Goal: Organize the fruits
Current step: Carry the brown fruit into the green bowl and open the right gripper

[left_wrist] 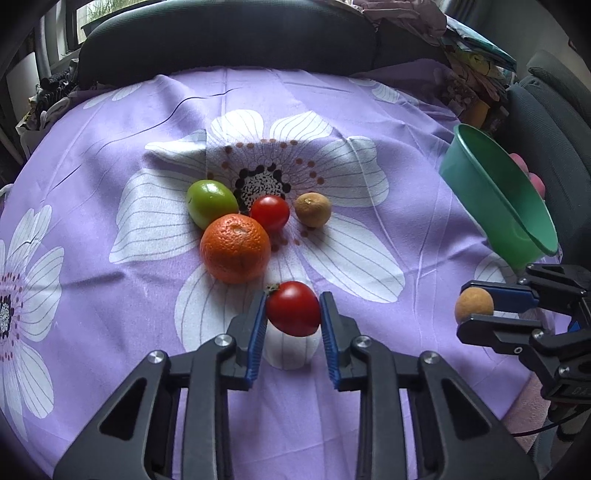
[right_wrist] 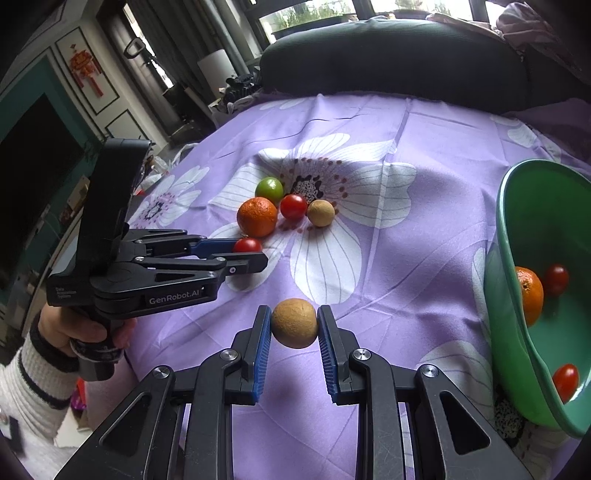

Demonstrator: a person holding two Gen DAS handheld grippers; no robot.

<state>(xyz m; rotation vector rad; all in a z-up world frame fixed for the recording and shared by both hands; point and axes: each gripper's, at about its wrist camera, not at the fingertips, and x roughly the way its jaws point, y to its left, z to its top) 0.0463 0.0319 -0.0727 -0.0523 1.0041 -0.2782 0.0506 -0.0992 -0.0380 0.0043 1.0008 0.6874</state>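
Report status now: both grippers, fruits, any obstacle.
Left gripper shut on red tomato. Right gripper shut on brown fruit. Green bowl right, path clear.

Soft daylight comes from the windows point(right_wrist: 317, 14) at the back, lighting the purple cloth point(left_wrist: 369, 332) evenly, with faint shadows under the fruit. Both fisheye views bend strongly and darken toward the corners. The centre is sharp; far edges blur slightly.

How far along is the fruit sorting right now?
Done: the green bowl already holds an orange and two tomatoes. In hand: the left tool is shut on a red tomato, the right tool on a brown fruit. Left on the cloth: green fruit, orange, tomato, brown fruit.
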